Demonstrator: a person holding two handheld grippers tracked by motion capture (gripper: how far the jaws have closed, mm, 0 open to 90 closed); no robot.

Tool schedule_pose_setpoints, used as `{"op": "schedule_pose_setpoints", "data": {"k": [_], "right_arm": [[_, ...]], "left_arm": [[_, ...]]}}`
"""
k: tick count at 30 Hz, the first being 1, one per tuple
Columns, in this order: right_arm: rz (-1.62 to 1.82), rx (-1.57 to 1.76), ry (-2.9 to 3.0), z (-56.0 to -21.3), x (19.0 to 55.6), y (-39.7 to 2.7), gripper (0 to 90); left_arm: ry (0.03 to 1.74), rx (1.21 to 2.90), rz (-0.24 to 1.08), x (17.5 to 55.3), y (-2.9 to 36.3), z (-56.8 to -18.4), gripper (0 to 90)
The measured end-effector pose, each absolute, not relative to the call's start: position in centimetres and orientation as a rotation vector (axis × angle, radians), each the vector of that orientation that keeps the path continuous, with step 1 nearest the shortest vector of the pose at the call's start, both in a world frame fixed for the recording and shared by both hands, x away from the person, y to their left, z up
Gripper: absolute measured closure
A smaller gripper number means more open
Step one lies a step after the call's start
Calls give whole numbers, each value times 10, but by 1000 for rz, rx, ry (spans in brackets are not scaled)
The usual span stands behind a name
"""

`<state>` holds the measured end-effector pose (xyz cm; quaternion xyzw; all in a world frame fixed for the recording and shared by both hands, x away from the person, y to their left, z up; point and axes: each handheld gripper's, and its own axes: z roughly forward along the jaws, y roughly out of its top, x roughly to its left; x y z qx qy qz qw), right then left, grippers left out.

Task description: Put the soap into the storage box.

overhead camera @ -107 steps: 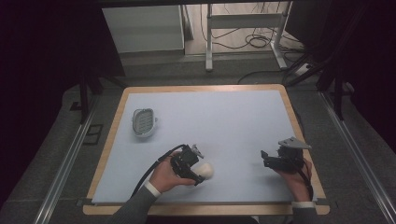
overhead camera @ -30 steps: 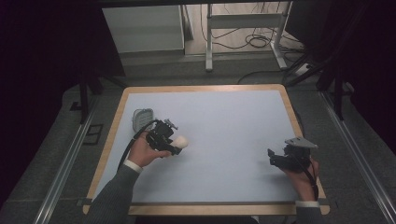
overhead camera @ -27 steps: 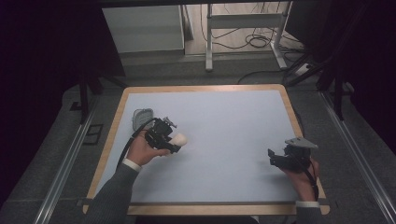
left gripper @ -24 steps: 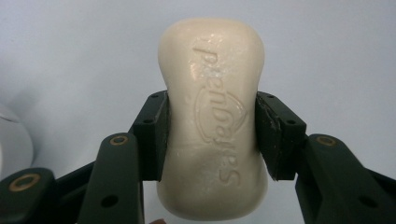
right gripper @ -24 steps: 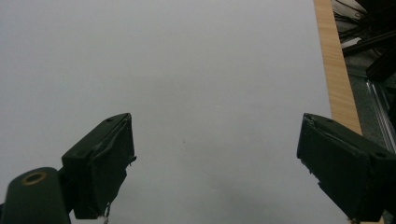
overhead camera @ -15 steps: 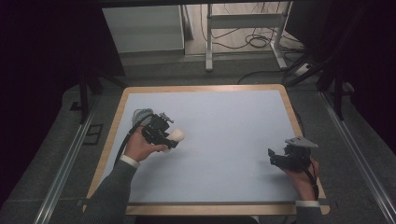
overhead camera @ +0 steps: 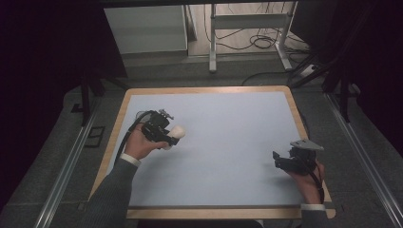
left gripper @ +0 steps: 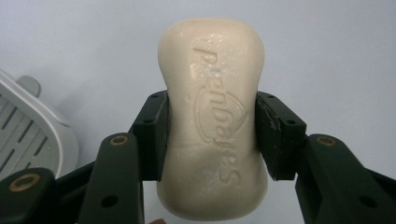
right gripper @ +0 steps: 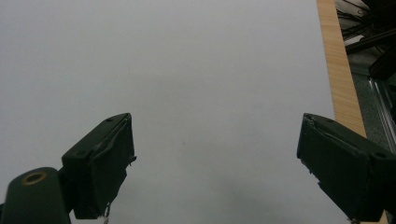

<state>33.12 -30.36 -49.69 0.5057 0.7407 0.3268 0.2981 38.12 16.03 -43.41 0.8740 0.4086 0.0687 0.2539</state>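
A cream bar of soap (left gripper: 212, 121) with embossed lettering stands lengthwise between the pads of my left gripper (left gripper: 211, 126), which is shut on its narrow waist. From above, that gripper (overhead camera: 172, 135) hovers over the left part of the pale blue table top (overhead camera: 228, 142), the soap (overhead camera: 178, 131) sticking out to the right. The slotted grey soap dish (left gripper: 28, 135) lies just beside the gripper, at the lower left of the left gripper view. My right gripper (overhead camera: 277, 159) rests near the table's right front, open (right gripper: 215, 144) with nothing between its fingers.
The table has a wooden rim (overhead camera: 204, 90), which also runs along the right edge (right gripper: 338, 70) of the right gripper view. Cables and metal frame legs (overhead camera: 247, 38) stand on the floor beyond the far edge. Rails run along both sides of the table.
My left gripper has carried the soap from the front centre up to the left, beside the dish, drifting a little farther left in the last second. The right gripper has stayed put.
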Motion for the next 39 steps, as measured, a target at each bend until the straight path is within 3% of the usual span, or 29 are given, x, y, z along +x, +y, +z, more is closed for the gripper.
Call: {"op": "schedule_pose_setpoints", "data": {"k": [25, 39], "right_arm": [[860, 1338, 1974, -498, 331, -303, 111], [858, 1339, 1978, -498, 331, -303, 111]], "left_arm": [[1211, 2324, 226, 403, 183, -426, 494], [1369, 2265, 245, 421, 204, -433, 494]]}}
